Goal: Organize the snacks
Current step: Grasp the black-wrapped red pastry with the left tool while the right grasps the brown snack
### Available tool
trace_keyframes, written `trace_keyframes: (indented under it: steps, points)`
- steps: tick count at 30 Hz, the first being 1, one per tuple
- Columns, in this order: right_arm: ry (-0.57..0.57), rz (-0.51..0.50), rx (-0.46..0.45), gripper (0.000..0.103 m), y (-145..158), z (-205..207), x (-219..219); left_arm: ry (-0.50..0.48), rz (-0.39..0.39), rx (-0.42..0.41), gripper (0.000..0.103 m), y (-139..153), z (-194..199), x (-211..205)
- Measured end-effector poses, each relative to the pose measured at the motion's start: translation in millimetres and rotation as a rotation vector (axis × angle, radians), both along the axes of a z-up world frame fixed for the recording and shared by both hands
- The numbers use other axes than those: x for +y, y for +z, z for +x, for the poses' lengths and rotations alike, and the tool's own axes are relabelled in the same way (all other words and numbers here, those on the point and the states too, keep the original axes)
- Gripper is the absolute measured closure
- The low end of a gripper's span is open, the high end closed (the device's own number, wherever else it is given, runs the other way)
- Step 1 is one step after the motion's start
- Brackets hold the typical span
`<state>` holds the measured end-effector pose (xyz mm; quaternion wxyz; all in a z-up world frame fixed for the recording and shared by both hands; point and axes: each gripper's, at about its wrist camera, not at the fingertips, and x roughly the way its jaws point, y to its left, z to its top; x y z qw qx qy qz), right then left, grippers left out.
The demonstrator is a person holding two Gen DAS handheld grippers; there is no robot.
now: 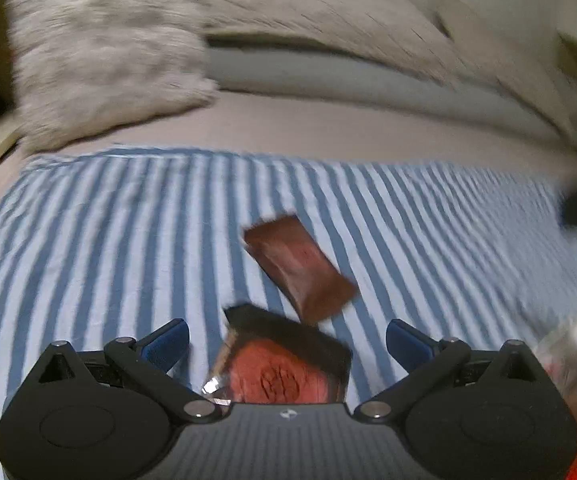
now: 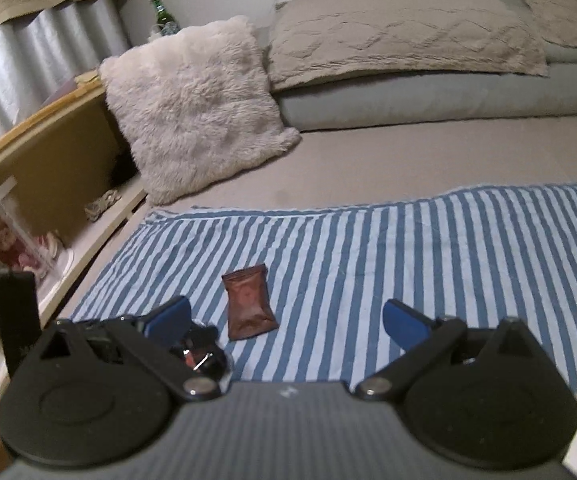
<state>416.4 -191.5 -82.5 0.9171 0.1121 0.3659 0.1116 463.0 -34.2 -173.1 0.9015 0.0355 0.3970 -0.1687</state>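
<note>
Pillow (image 2: 196,108) beyond striped cloth (image 2: 408,264)

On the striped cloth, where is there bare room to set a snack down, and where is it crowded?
The striped cloth lies bare to the right of the brown snack packet, out to its far edge by the grey pillows. It is crowded near the left gripper, where a black and red packet lies close to the brown one.

2 fisheye views look forward along gripper fingers, low over a bed. The left wrist view sits close above a striped cloth (image 1: 128,240), facing the pillows (image 1: 328,20). The right wrist view sits farther back and higher. Both share the cloth, a brown snack packet (image 1: 298,266) and a fluffy cushion (image 2: 192,108).
</note>
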Motion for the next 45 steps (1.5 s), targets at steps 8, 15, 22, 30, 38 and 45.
trace_keyframes:
  steps: [8, 15, 22, 30, 38, 45]
  points:
    - [0.088, -0.083, 0.009, 0.000, -15, 47, 27, -0.202, 0.086, 0.014, 0.000, -13, -27, -6]
    - [0.154, -0.130, 0.100, 0.001, -33, 95, 60, -0.221, 0.070, -0.007, 0.000, -10, -47, 0]
    - [0.208, -0.184, 0.177, 0.021, -66, 125, 89, -0.070, -0.020, 0.048, 0.000, 0, -38, 14]
    - [0.255, -0.253, 0.207, 0.053, -89, 122, 113, 0.042, -0.074, 0.086, 0.003, 13, -32, 12]
    - [0.215, -0.298, 0.169, 0.056, -75, 101, 96, 0.062, 0.026, 0.115, 0.023, 5, -16, -8]
    - [0.175, -0.281, 0.154, 0.056, -57, 75, 63, 0.107, -0.020, 0.110, 0.039, 6, -12, 0]
